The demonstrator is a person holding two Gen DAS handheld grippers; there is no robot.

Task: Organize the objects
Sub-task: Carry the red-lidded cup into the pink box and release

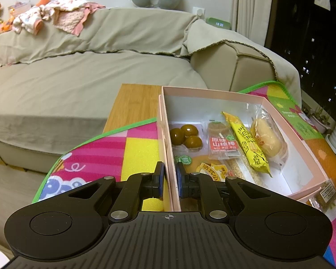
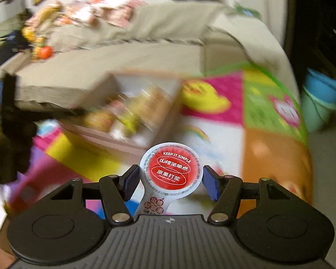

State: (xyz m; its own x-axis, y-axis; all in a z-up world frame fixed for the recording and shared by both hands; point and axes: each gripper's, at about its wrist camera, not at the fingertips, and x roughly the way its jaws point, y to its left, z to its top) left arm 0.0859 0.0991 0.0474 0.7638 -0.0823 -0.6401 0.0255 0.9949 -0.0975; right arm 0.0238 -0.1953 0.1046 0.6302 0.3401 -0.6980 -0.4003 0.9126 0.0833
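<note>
A pink box sits on a colourful play mat and holds several wrapped snacks: brown balls, a red-label hawthorn stick, a yellow packet and a bun. My left gripper is shut on the box's left wall. My right gripper is shut on a round hawthorn cup with a red lid, held above the mat. The box shows blurred ahead and to the left of it.
A beige sofa stands behind the mat, with clothes on its back. A wooden table edge lies under the mat. A small snack pack lies right of the box. A blue bucket stands far right.
</note>
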